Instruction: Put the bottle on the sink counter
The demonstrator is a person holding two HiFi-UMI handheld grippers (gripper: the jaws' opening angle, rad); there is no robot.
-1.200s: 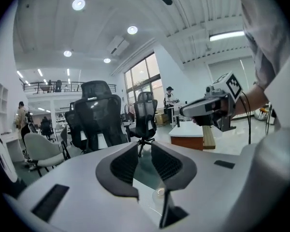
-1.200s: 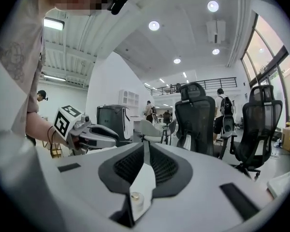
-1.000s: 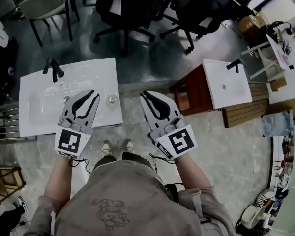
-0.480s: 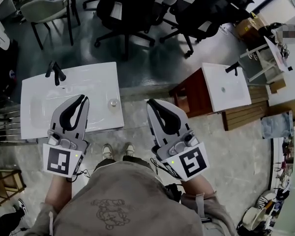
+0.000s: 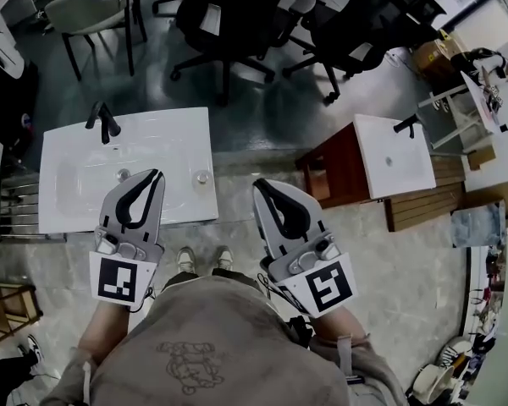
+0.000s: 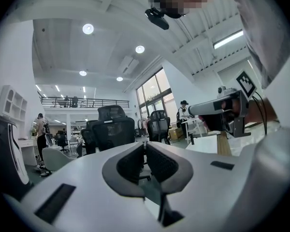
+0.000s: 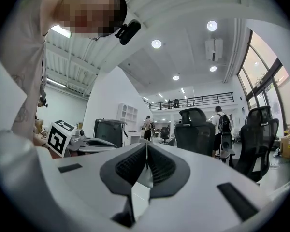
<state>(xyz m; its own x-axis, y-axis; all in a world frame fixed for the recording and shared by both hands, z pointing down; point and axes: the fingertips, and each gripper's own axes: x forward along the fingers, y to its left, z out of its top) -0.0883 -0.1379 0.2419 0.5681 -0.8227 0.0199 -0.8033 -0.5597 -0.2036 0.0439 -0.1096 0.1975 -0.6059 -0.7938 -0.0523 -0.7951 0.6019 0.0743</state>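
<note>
The white sink counter (image 5: 178, 134) with a black faucet (image 5: 104, 121) stands at the left of the head view. A small round grey thing (image 5: 201, 177) sits on its near right corner; seen from straight above, I cannot tell whether it is the bottle. My left gripper (image 5: 157, 174) hovers over the counter's front edge, shut and empty. My right gripper (image 5: 258, 183) is over the floor to the right of the counter, also shut and empty. Both gripper views point up into the room, with the left gripper's (image 6: 145, 144) and the right gripper's (image 7: 146, 143) jaws closed together.
A second white sink (image 5: 392, 155) on a red-brown cabinet (image 5: 330, 166) stands at the right. Black office chairs (image 5: 229, 15) and a pale chair (image 5: 85, 11) are beyond the counter. A metal rack (image 5: 13, 210) is left of the counter. People stand far off in the room.
The left gripper's jaws, slightly apart a second ago, have closed. Both grippers have drawn back toward the person and tilted upward.
</note>
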